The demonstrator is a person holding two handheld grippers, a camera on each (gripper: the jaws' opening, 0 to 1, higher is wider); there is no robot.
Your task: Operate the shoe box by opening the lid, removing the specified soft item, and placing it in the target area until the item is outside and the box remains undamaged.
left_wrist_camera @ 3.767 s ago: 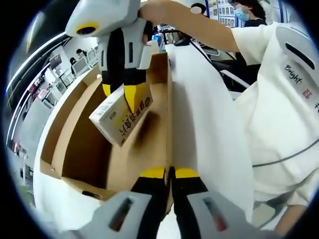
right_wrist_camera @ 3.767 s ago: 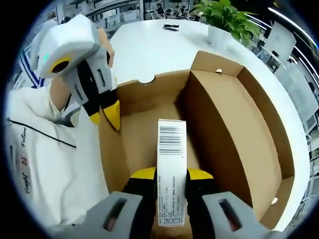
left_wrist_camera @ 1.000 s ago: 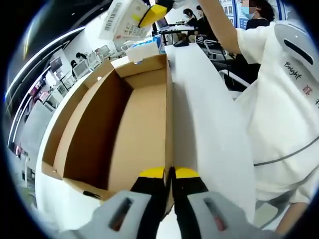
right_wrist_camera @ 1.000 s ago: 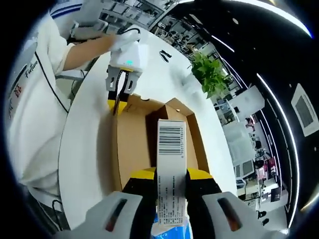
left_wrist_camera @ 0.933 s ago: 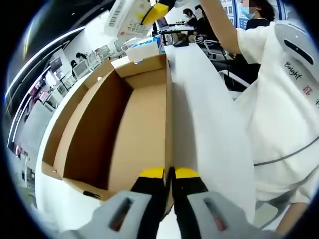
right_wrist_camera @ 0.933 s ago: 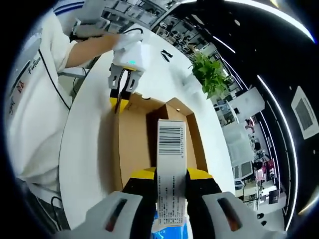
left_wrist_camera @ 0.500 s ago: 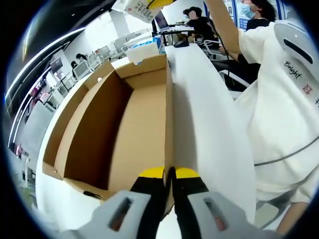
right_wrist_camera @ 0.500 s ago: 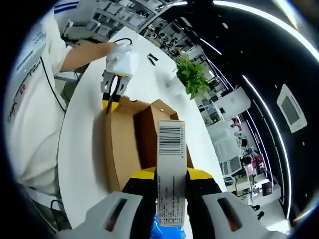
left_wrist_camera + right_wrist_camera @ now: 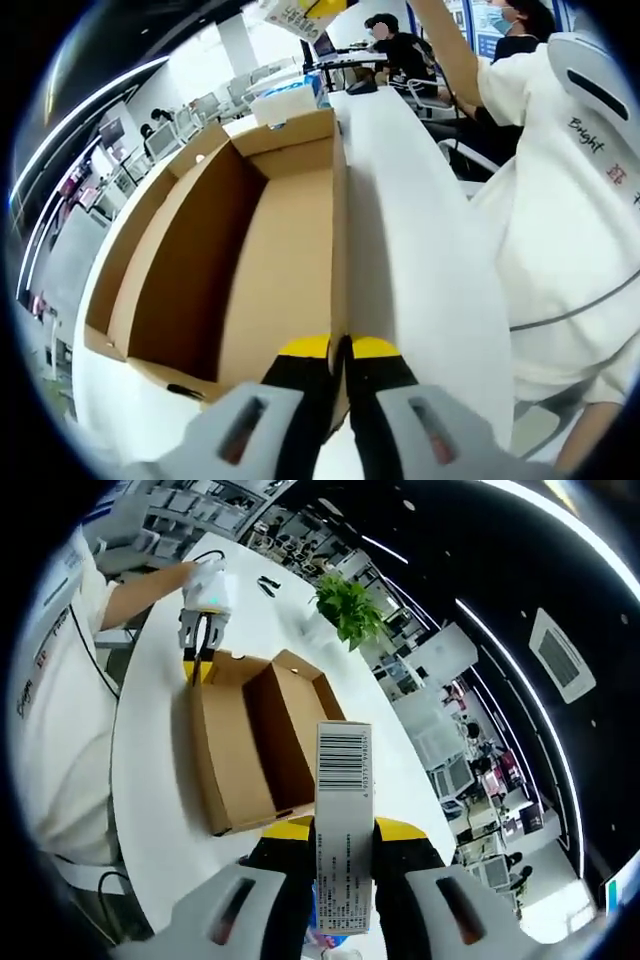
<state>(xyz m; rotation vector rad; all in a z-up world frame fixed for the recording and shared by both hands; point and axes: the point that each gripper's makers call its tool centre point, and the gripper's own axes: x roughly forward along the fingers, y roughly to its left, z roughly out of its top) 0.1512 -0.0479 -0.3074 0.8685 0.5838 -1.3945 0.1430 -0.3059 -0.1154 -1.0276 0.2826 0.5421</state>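
The open brown cardboard shoe box point(image 9: 270, 250) lies on a white table point(image 9: 420, 260), its inside bare. My left gripper point(image 9: 340, 350) is shut on the near end of the box's right wall. In the right gripper view the box point(image 9: 240, 745) lies far below, with the left gripper point(image 9: 198, 630) at its far end. My right gripper point(image 9: 343, 832) is shut on a white packet point(image 9: 343, 780) with a barcode, held high above the table. The packet's lower corner point(image 9: 292, 12) shows at the top of the left gripper view.
A blue and white pack point(image 9: 288, 98) sits just beyond the box's far end. A person in a white shirt point(image 9: 560, 230) stands along the table's right side. A potted plant point(image 9: 345, 612) stands on the table point(image 9: 150, 810) past the box. Office desks lie around.
My right gripper has risen higher with the packet, so the box looks smaller and farther below. The left gripper and the box have stayed put.
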